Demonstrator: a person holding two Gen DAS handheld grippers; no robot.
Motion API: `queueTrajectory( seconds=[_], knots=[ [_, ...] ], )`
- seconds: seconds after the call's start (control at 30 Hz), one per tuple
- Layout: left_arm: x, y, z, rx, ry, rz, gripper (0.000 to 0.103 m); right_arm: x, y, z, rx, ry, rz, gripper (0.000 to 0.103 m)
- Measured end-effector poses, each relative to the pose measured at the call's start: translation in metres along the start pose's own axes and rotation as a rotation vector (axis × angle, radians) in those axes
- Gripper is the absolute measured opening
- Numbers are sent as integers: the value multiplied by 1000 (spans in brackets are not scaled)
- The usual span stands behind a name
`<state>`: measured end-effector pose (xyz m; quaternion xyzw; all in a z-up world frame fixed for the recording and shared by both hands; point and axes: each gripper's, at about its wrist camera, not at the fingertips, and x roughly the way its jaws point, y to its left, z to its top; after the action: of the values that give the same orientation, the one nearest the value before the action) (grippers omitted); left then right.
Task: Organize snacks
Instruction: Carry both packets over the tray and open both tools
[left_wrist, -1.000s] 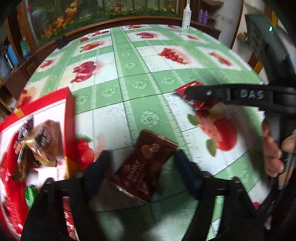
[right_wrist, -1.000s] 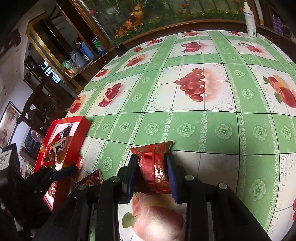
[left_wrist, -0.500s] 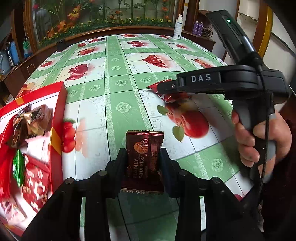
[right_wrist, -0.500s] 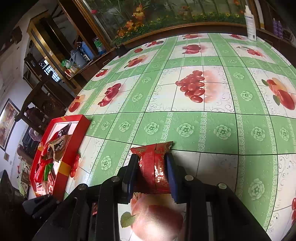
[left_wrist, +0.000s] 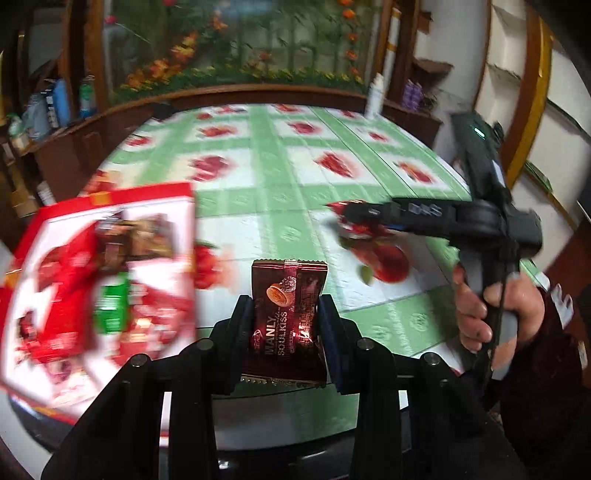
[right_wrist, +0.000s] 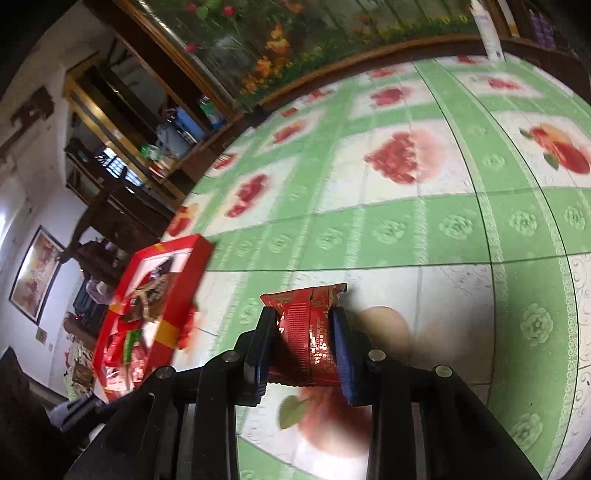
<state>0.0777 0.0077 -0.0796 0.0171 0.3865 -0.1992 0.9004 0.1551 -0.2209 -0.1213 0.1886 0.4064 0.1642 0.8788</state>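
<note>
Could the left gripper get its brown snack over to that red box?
Probably yes. The left gripper grips the brown snack, and the open red box lies just to its left with nothing between.

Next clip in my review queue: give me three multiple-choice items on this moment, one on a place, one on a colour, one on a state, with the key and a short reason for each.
1. Where does the red snack box lie in the left wrist view?
A. to the left of the left gripper
B. at the far edge by the white bottle
C. under the right gripper

2. What colour is the wrapper of the snack packet in the left gripper?
A. green
B. dark brown
C. yellow

3. What state is the right gripper in?
A. open above the tablecloth
B. shut on nothing
C. shut on a red snack packet

Key: 1 A, the box fills the left side of that view, beside the fingers. 2 B, the packet marked MANLY SOULKISS is dark brown. 3 C, both fingers press the sides of the red snack packet, seen in the right wrist view.
</note>
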Motion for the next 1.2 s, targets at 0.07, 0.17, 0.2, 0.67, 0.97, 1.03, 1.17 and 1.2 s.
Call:
queueTrajectory(
  seconds=[0.07,0.17,0.2,0.67,0.97,1.03,1.17,1.2],
  knots=[
    [-12,16,0,-34,-29,28,34,-6,13,-2,-21,-40,49,31],
    [-27,47,0,-87,-68,89,34,-9,37,-5,-75,-85,97,31],
    [-31,58,-1,-109,-76,110,34,-8,48,-5,-94,-100,116,31],
    [-38,146,-5,-250,-128,313,34,70,188,-4,-269,-35,283,32],
    [-24,161,-6,-273,-103,339,36,87,210,-9,-326,-42,302,53],
    [-20,159,-6,-270,-91,336,43,84,201,-3,-289,-63,296,54],
    [-22,147,-8,-263,-110,310,76,77,182,4,-213,-97,274,58],
    [-24,142,-8,-249,-119,312,76,77,181,5,-210,-103,260,58]
  ],
)
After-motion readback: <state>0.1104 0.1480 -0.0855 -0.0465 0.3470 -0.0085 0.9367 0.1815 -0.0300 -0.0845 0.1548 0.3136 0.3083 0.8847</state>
